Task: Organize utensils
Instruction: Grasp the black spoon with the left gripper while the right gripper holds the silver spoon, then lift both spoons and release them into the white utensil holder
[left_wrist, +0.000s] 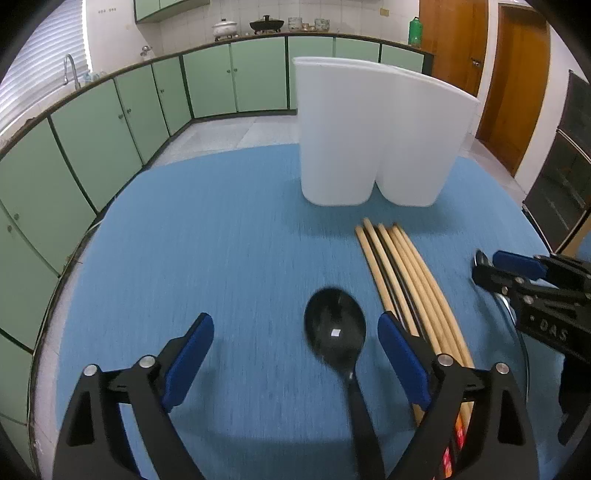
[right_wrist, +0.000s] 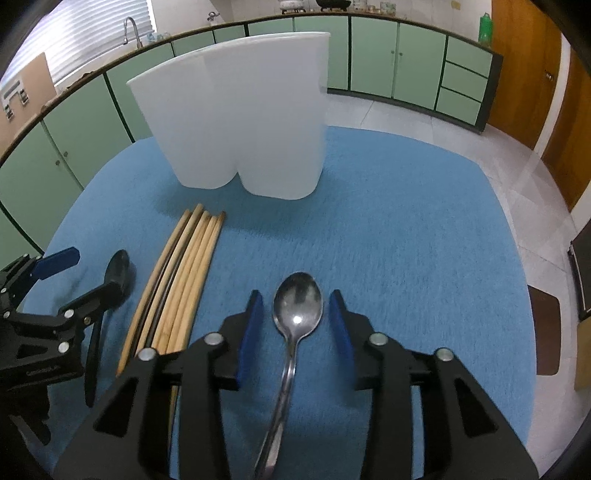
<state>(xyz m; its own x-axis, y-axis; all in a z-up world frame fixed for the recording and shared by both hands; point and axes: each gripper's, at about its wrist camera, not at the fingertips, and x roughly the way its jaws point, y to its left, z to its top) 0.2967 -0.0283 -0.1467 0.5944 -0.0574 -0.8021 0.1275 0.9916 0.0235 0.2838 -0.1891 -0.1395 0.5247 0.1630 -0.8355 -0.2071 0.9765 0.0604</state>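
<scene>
On the blue-clothed table (right_wrist: 406, 221), the left gripper (left_wrist: 295, 354) is straddling a black plastic spoon (left_wrist: 334, 328) with wide-open jaws, the right gripper (right_wrist: 295, 325) is bracketing a steel spoon (right_wrist: 297, 306), jaws apart, both lining up to grasp.

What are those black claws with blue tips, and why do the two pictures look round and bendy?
Those claws are grippers, like big tongs. A person holds one in each hand. Each has a tiny wide-eyed camera on it, which bends the picture. One picture looks out from the left gripper, the other from the right gripper.

Everything lies on a table with a blue cloth. The left gripper's blue pads stand wide open on either side of a black spoon. The right gripper's pads sit on either side of a shiny metal spoon, with small gaps, so nothing is pinched. Between the spoons lies a bunch of chopsticks. Behind stands a white holder with two cups, probably where the utensils go.
</scene>
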